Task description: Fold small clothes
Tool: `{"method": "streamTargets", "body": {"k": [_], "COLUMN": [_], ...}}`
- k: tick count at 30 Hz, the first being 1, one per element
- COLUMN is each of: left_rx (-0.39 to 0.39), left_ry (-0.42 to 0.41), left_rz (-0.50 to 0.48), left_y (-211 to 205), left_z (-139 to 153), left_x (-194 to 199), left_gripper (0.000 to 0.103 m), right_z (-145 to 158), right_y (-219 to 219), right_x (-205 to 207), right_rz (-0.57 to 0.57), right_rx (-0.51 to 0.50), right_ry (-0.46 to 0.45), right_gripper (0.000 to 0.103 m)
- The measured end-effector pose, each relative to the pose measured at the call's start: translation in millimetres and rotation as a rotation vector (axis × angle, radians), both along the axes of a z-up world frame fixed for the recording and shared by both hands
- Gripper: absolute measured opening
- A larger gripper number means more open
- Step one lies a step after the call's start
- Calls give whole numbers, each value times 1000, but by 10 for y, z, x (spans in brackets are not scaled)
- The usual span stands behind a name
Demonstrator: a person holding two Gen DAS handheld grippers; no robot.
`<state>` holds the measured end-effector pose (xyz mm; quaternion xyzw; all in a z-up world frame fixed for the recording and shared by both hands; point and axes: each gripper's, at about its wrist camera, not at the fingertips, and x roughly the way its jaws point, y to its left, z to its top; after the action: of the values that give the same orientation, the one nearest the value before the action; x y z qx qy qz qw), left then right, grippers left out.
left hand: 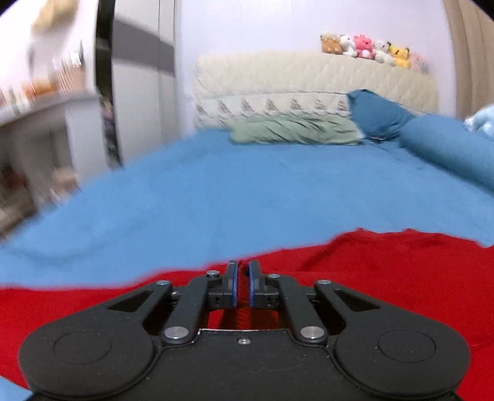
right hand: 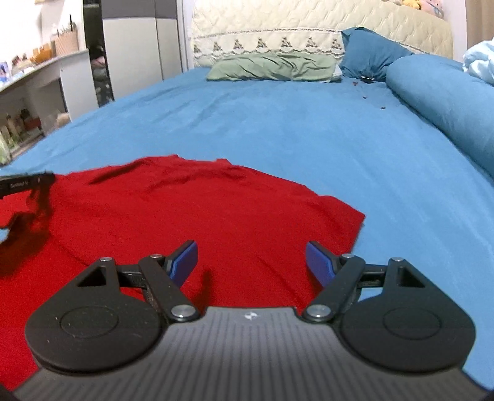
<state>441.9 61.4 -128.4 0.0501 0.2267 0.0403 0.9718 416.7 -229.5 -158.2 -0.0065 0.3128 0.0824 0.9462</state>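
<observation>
Left wrist view: red shirt flat on blue bed

Left wrist camera shows the left gripper (left hand: 242, 271) over the near edge of the shirt (left hand: 386, 268), its fingers (left hand: 231, 283) almost together with a thin gap; whether cloth is pinched between them cannot be told. The shirt lies spread on the bed (left hand: 247, 185). In the right wrist view the right gripper (right hand: 250, 256) hovers above the shirt (right hand: 191, 212) with fingers (right hand: 319, 262) wide apart and holding nothing. A green pillow (right hand: 271, 66) and a dark blue pillow (right hand: 370, 52) lie at the headboard (right hand: 308, 18)
</observation>
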Motion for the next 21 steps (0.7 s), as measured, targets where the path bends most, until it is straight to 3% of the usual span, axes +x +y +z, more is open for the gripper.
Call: {"method": "streamTargets", "body": {"k": [2,4,5,6,10,13,16,17,21], "left_rx": [73,46,13,-15,-39,-90,-119,-120,-179], "left_ry": [50,85,84,79,192,267,334,334,366], "left_rz": [48,47,25,-9,-118,-104,-58,-48,-46], "left_y": [-70,-78,-80,-97,-231,-194,-112,-83,22], "left_z": [-34,-15,8,39,-12,-105,-227,-233,-90], "left_x": [17,-31,-88,-140,-12,207,391,405,349], "left_gripper": [15,38,57,65,66,67,80,94,93], "right_z": [-34,-68,-84,-90,-166,-214,-189,-186,-133], "right_y": [7,6,0,-8,-25,-89,-79,-69,-50], "right_x": [1,5,13,1,14,-26,-36,-36,-1], "right_rz": [4,-4,-8,-10,-30,-36,-31,-25,-9], "right_rx": [9,4,6,7,-43,-52,-69,-80,-99], "right_ry": [24,58,76,87,151,181,212,224,264], "right_gripper": [93,93,93,93,93,93,93,93,94]}}
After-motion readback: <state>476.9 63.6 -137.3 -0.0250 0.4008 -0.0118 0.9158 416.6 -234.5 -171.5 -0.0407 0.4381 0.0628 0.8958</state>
